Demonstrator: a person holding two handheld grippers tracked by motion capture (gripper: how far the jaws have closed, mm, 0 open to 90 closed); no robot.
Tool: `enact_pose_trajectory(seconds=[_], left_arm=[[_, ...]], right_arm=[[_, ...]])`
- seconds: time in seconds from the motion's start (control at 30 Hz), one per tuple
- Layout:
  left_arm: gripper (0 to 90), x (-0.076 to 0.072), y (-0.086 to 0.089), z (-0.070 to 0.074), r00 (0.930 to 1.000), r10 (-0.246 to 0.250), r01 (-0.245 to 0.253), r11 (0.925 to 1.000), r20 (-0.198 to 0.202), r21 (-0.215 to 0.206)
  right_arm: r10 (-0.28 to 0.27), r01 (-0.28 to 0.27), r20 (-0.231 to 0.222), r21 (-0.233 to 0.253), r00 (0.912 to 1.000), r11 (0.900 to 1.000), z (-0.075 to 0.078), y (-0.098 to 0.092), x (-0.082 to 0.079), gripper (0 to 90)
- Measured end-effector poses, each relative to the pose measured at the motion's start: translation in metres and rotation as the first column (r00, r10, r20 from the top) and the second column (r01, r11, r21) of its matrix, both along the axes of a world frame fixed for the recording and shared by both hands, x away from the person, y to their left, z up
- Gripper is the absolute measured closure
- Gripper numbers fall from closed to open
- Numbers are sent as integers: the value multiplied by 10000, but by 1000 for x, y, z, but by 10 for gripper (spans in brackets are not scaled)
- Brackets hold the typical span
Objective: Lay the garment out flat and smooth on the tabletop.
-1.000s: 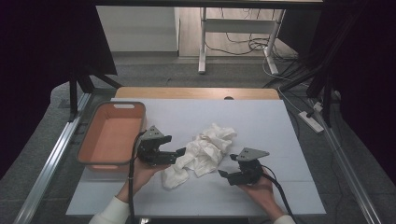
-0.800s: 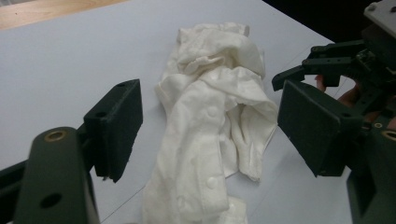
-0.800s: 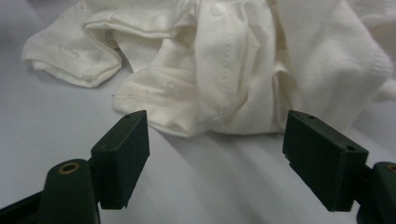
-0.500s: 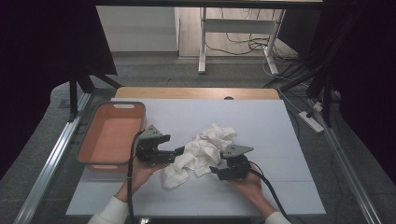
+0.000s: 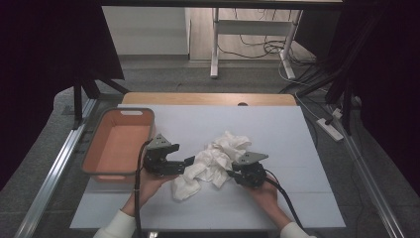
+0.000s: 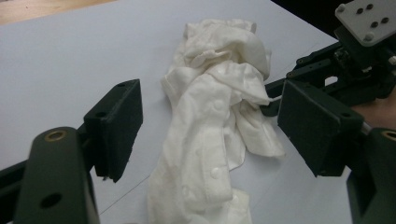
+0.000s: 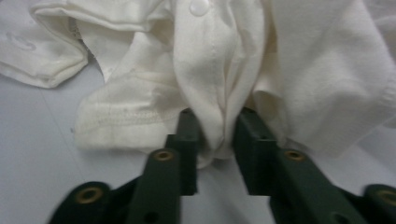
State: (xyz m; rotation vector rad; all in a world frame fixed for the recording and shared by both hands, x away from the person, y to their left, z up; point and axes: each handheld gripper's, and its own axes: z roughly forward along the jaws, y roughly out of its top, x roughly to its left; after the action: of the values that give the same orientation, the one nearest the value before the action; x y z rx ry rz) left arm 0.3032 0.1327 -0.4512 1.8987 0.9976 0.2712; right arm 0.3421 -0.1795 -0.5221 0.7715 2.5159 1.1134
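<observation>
At the centre of the high view, a crumpled white garment point(image 5: 212, 161) is lying on the white surface point(image 5: 277, 134), its long axis running from lower left to upper right. The right gripper point(image 7: 215, 135) is pinching a fold of its edge, seemingly to lift or spread it, while the left gripper point(image 6: 210, 126) is waiting wide open around the other end.

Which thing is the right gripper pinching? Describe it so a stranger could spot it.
On the white table, right of the orange bin, lies a crumpled white garment between both grippers. It is the table's sole soft thing, with snap buttons along one edge.
</observation>
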Motion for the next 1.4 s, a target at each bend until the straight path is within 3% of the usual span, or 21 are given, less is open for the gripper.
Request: enact_pose_trajectory(seconds=[0.03,0.2,0.5,0.7,0.97,1.07,1.2,1.4], left_arm=[[233,-1,0,0,10000,2,-2,10000,11,29],[233,-3,1,2,10000,65,-65,10000,55,6],[234,-5,2,3,9999,66,-65,10000,106,-56],[234,-4,0,5,9999,15,-14,10000,160,-62],[234,-4,0,4,9999,21,-20,9999,131,-108],[233,-5,0,4,9999,-5,6,10000,120,-85],[232,-5,0,5,9999,-18,19,10000,147,-81],[232,-5,2,4,9999,41,-40,10000,126,-83]], right_arm=[[-19,19,-82,48,10000,10000,2,-2,1,780],[-27,28,94,-59,10000,10000,6,-6,0,792],[-827,804,807,315,9933,9963,38,-48,-10,798],[-1541,1464,1092,761,9820,9863,53,-74,-9,799],[-1701,1535,1977,964,9654,9834,79,-80,-16,797],[-1709,1552,1748,1001,9697,9828,77,-80,-14,796],[-1666,1592,1289,655,9776,9851,64,-80,-8,795],[-1709,1682,959,352,9806,9851,52,-83,-4,795]])
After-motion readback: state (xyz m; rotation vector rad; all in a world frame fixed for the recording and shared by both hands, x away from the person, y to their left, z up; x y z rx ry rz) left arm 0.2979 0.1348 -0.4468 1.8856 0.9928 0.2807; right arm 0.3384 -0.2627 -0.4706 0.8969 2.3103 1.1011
